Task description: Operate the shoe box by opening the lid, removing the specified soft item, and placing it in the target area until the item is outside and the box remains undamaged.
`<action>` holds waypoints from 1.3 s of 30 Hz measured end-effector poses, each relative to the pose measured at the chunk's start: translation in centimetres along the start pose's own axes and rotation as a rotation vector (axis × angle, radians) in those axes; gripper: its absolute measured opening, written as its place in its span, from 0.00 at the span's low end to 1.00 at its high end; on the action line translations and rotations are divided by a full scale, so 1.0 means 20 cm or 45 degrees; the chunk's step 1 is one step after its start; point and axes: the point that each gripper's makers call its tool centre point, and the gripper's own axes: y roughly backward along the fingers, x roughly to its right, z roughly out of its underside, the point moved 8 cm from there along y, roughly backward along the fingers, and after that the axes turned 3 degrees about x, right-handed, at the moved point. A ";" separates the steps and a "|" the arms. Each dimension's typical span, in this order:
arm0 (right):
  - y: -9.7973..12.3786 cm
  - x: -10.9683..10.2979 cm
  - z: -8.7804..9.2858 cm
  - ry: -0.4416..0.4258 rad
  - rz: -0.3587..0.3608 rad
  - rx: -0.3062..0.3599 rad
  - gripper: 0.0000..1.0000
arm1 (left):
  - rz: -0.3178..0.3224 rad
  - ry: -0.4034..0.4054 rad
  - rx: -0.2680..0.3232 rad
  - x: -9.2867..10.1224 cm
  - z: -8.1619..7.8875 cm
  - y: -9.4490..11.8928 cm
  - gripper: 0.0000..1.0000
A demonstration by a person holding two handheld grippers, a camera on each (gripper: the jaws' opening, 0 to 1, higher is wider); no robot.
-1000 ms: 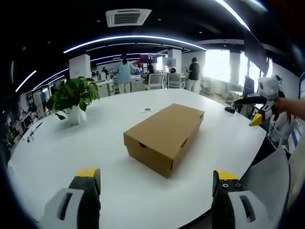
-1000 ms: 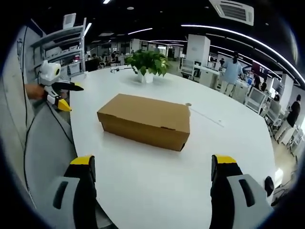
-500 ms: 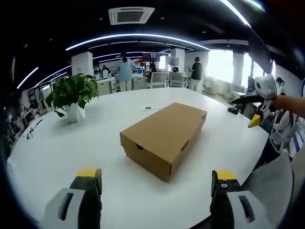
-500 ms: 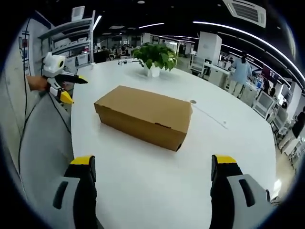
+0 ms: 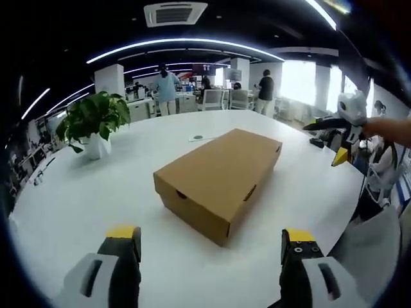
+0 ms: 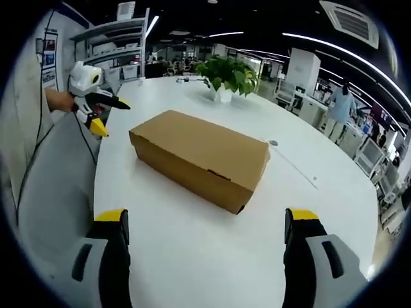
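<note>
Left gripper (image 5: 209, 239): jaws spread wide apart, yellow-tipped, nothing between them; held above the white table, short of the box and clear of it.
Right gripper (image 6: 205, 221): jaws likewise spread wide, holding nothing; above the table, near the box but not touching it.
Other view of each gripper: the right gripper (image 5: 339, 136) shows at the right edge of the left gripper view, held by a hand (image 5: 388, 130); the left gripper (image 6: 96, 109) shows at the left of the right gripper view, beyond the table edge.
Shoe box (image 5: 221, 176): plain brown cardboard, lid closed, resting flat on the table between the two grippers; small notches visible along its side walls. Contents cannot be seen.
Table (image 5: 96, 192): large, white, rounded edge.
Potted plant (image 5: 93, 122): green leaves in a white pot, standing on the table well apart from the box.
Background: open office with desks, chairs, ceiling light strips and several standing people (image 5: 166, 86).
</note>
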 end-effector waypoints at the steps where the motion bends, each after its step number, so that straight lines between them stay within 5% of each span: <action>1: -0.01 0.01 0.00 0.008 -0.006 -0.003 0.94 | -0.001 0.003 -0.002 0.00 0.00 -0.01 0.91; 39: -0.42 0.29 0.01 0.124 -0.116 -0.080 0.55 | -0.070 -0.006 -0.001 0.07 0.02 -0.28 0.57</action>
